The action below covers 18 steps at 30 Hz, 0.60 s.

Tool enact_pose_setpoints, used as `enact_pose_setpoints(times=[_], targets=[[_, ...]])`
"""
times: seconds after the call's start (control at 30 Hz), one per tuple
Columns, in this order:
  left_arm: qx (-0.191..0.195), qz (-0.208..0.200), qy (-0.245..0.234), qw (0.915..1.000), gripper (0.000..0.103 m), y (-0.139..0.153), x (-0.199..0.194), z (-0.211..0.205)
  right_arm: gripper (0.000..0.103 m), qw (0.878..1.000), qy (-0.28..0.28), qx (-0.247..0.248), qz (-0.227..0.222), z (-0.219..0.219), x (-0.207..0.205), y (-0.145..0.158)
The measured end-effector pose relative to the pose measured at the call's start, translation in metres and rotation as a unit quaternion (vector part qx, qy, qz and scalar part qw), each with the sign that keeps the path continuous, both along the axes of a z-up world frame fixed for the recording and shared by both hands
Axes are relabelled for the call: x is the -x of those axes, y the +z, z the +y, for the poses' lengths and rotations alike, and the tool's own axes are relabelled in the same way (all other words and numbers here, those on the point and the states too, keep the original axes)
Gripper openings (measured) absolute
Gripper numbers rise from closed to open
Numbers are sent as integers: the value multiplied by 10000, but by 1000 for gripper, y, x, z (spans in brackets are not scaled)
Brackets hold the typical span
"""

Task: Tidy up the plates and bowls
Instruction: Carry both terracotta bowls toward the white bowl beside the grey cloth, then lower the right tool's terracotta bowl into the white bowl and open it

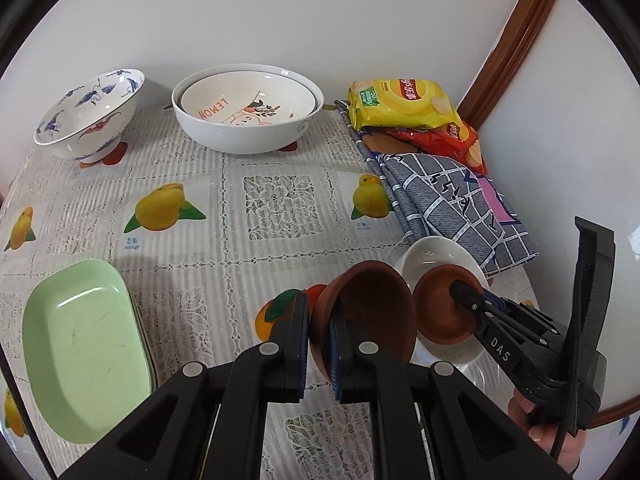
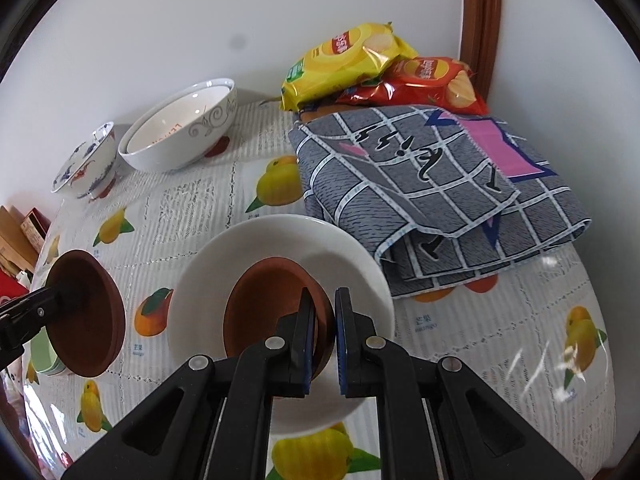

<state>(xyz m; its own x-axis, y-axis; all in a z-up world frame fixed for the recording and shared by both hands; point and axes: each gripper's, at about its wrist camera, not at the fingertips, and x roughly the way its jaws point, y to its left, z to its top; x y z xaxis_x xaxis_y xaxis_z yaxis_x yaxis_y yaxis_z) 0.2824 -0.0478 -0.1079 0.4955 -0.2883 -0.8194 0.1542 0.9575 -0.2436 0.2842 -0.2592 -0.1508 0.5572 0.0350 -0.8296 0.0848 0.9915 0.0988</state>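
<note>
At the counter's right edge, beside the folded checked cloth (image 2: 436,188), a white plate (image 2: 224,264) lies flat, and both brown bowls are being brought to it. The right tongs (image 2: 323,336) are pinched shut on the rim of one brown bowl (image 2: 264,304), which hangs tilted over the plate's middle, seemingly touching or just above it (the contact itself is hidden). The left tongs (image 1: 319,344) are likewise clamped on the rim of the second brown bowl (image 1: 372,304), held on edge just beside the plate, toward the counter's middle.

I judge the step in hand to be stacking: the right bowl goes down on the plate first, the left one nests into it. Next, the right bowl needs levelling before release, then the tongs must clear out so the second bowl has room.

Both tools point steeply downward, converging on the plate, with a hand (image 1: 560,436) gripping the right tool's handle. Along the far edge stand a nested white bowl pair (image 1: 248,120) and a blue-patterned bowl (image 1: 88,116); green dishes (image 1: 84,344) sit at the near left.
</note>
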Motion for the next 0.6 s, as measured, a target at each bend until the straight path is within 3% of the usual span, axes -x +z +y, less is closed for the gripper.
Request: enact_pose_setpoints(times=[0.33,0.6], targets=[[39,61,-3,10000,9,-7,-9,0,10,9996,118,130,216,8,-8,-8],[-12,65,-39,10000,9,-6,-8,0,12,9974,123,671,243,18,-14,-16]])
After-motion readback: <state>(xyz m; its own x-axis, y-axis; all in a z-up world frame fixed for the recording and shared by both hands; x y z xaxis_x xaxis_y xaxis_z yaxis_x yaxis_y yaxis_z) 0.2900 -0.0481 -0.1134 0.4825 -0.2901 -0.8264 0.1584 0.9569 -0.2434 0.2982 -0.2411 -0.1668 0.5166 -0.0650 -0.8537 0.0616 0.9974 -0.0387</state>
